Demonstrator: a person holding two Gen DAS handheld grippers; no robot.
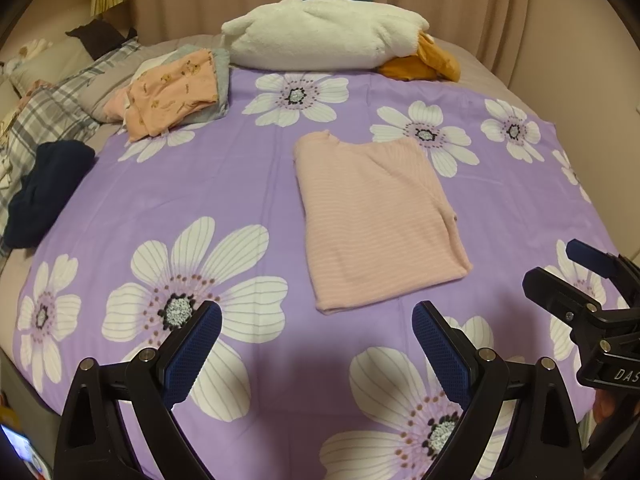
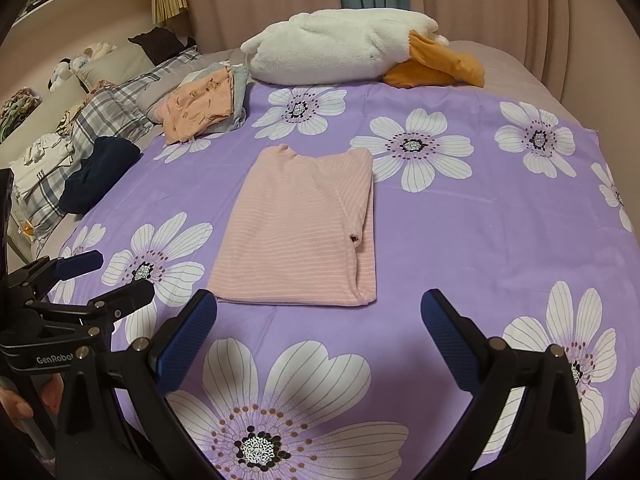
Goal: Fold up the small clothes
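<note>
A pink striped top [image 1: 372, 220] lies flat on the purple flowered bedspread [image 1: 200, 184], sleeves folded in, forming a long rectangle. It also shows in the right wrist view [image 2: 296, 232]. My left gripper [image 1: 316, 332] is open and empty, held above the spread just in front of the top's near hem. My right gripper [image 2: 318, 320] is open and empty, also just short of the near hem. The right gripper shows at the right edge of the left wrist view [image 1: 568, 268], and the left gripper at the left edge of the right wrist view [image 2: 116, 276].
A pile of folded clothes with a peach printed piece on top [image 1: 176, 92] sits at the far left. A dark navy garment [image 1: 44, 192] lies at the left edge. A white plush duck [image 1: 320, 36] lies across the far side. Plaid pillows [image 1: 52, 108] line the left.
</note>
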